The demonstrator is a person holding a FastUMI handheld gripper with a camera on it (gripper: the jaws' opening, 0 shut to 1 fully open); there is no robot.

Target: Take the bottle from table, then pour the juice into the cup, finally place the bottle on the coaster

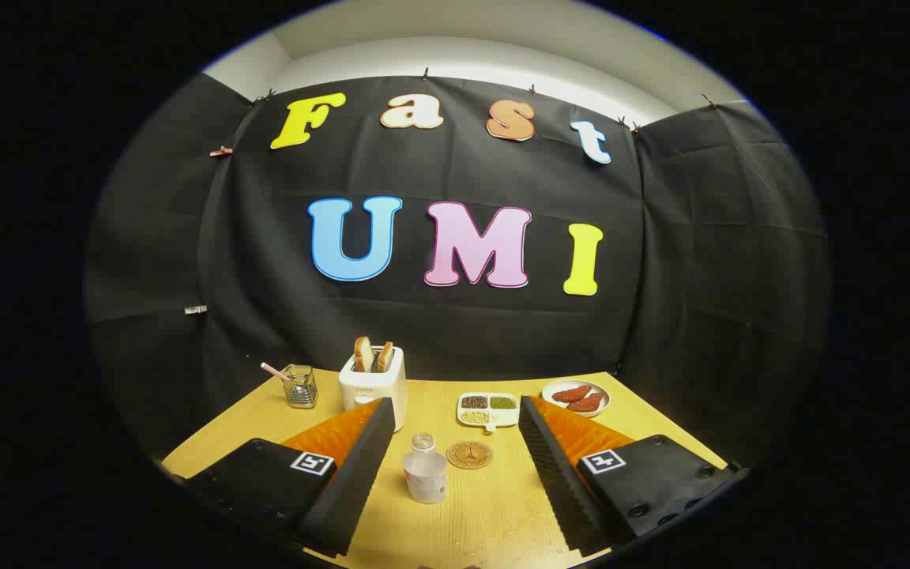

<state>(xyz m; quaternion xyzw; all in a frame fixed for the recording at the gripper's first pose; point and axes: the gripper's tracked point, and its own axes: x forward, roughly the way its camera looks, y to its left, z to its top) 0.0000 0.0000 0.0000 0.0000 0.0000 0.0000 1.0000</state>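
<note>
Wooden table (494, 506) spreads under my gripper (455, 411), whose fingers stand wide apart and grip nothing. I see the clear bottle (425, 469) upright between them, nearer the left finger, touching neither. Just beside it, at about two o'clock, lies the round coaster (469, 454). Beyond, at twelve, sits a divided dish (489, 409); a toaster (374, 384) at eleven, a wire basket (300, 386) at ten, a plate (577, 396) at one.

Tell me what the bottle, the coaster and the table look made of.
Bottle: clear plastic, probably; see-through wall, pale contents. Coaster: looks like wood or cork; matte brown disc with a dark pattern. Table: wood or wood-look laminate; yellowish grain lines. The gripper jaws stand open around the bottle.
</note>
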